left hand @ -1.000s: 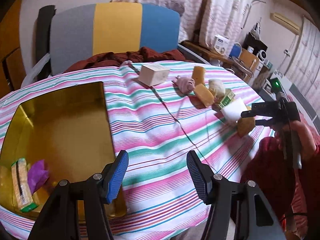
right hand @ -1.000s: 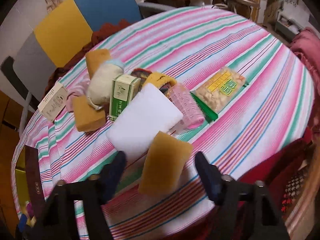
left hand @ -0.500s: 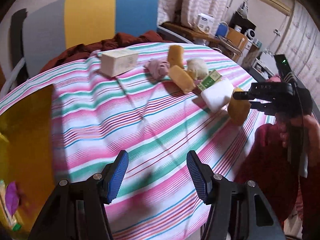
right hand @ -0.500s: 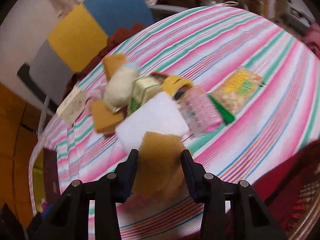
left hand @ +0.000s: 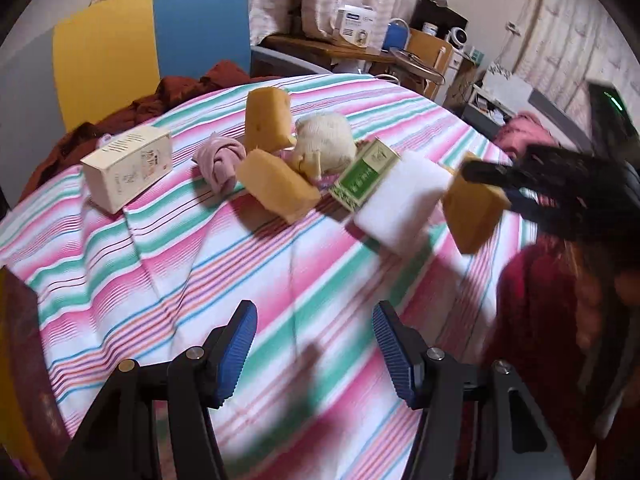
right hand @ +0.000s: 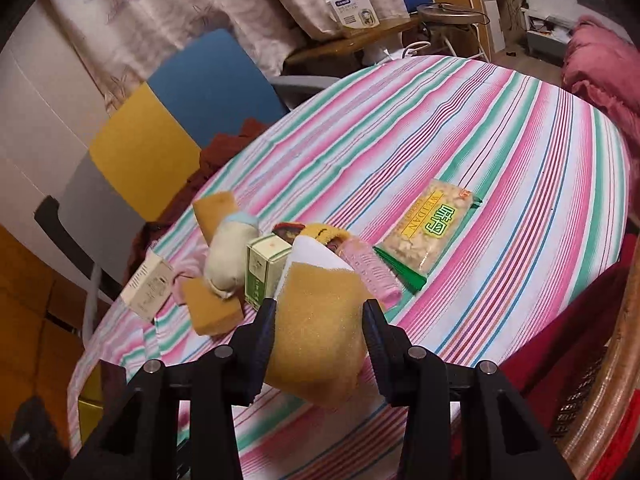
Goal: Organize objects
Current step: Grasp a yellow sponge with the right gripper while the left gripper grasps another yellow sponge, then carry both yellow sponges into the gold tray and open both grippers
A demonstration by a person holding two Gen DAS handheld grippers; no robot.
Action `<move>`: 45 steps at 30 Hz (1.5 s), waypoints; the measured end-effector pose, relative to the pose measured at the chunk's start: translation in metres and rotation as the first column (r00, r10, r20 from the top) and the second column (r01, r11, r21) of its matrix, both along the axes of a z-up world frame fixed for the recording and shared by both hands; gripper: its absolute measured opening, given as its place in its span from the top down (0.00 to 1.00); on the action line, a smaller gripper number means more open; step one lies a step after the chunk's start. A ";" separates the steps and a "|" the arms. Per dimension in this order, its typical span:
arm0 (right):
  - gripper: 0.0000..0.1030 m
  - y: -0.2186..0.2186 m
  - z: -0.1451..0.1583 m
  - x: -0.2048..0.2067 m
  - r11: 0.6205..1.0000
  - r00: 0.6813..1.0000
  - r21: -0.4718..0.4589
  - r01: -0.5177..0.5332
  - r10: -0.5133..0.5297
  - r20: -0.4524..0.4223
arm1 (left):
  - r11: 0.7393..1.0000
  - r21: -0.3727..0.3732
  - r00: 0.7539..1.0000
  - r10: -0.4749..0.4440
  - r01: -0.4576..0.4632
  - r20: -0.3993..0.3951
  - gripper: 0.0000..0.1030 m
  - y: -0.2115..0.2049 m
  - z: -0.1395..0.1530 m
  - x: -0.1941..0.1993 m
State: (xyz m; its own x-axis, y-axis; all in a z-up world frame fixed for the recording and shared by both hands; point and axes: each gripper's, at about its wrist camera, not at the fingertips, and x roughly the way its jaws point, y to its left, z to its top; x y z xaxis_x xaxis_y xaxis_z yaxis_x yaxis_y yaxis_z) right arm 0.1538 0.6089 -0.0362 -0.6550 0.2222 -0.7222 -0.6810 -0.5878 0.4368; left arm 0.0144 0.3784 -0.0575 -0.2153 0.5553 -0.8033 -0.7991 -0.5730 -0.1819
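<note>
Since a moment ago our right tongs have just been closing on the sponge and lifted it off the striped tabletop, above the white pad. Our left tongs hang wide and empty over bare cloth.

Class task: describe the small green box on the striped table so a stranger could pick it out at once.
Start at the striped tablecloth and find the cluster of objects. The green box lies between a cream cloth bundle and a white foam block. It alone is green with printing.
</note>
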 end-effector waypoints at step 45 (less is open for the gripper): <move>0.57 -0.016 0.014 0.003 0.996 0.994 0.092 -0.004 0.014 -0.108 | 0.974 0.161 0.985 0.146 -0.160 0.097 0.73 -0.032 -0.052 -0.030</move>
State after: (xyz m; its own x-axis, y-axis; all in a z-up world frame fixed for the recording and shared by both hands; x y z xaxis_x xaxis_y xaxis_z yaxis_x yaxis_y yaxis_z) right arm 0.1569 0.5931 -0.0217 -0.7302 0.2779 -0.6241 -0.6274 -0.6343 0.4517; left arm -0.0151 0.3462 -0.1091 -0.2440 0.6490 -0.7207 -0.6822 -0.6430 -0.3481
